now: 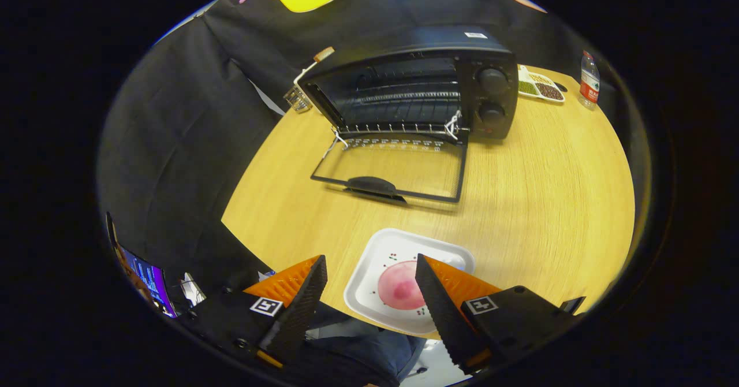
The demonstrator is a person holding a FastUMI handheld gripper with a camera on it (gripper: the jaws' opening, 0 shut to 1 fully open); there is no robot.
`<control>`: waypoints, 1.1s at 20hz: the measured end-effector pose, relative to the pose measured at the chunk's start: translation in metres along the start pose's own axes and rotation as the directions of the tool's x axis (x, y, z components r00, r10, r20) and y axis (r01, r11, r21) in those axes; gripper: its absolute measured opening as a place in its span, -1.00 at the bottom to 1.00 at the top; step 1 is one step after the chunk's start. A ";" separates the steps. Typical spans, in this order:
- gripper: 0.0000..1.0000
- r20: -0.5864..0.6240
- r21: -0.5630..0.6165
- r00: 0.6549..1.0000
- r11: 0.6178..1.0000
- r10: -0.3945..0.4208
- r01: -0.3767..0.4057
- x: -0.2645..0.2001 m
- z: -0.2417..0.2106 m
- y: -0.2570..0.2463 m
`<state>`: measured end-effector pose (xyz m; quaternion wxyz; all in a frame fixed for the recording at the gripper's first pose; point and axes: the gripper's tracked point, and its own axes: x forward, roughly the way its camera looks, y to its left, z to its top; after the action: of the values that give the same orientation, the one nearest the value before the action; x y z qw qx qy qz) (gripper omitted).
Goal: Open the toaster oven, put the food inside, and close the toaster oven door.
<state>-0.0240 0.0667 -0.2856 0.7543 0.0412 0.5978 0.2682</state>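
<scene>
A black toaster oven [427,86] stands at the far side of the round wooden table [548,202]. Its glass door [398,170] lies folded down flat on the table, handle toward me, and the wire rack inside shows. Nearer to me a white square plate [375,260] holds a round pink piece of food [398,286]. My gripper [369,271] hovers open above the plate's near side. The food lies between the fingers, close against the right one, and neither finger presses on it.
A clear glass with a stick in it [299,95] stands left of the oven. Right of the oven sit a divided snack tray [540,86] and a water bottle [589,81]. A lit screen [147,280] is off the table's near left edge.
</scene>
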 end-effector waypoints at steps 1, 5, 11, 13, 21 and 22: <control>0.97 -0.012 -0.003 1.000 1.000 -0.018 0.018 0.001 -0.003 -0.007; 0.97 -0.080 0.023 0.996 0.999 -0.034 0.036 0.005 -0.020 -0.023; 0.97 -0.156 0.161 0.988 0.987 0.001 0.024 0.014 -0.041 -0.041; 0.94 -0.173 0.192 0.985 0.981 0.008 0.026 0.017 -0.044 -0.045; 0.89 -0.235 0.233 0.971 0.972 0.030 0.026 0.022 -0.058 -0.054; 0.87 -0.235 0.242 0.971 0.970 0.037 0.022 0.023 -0.059 -0.054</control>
<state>-0.0563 0.0158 -0.3432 0.6656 0.1031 0.7120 0.1986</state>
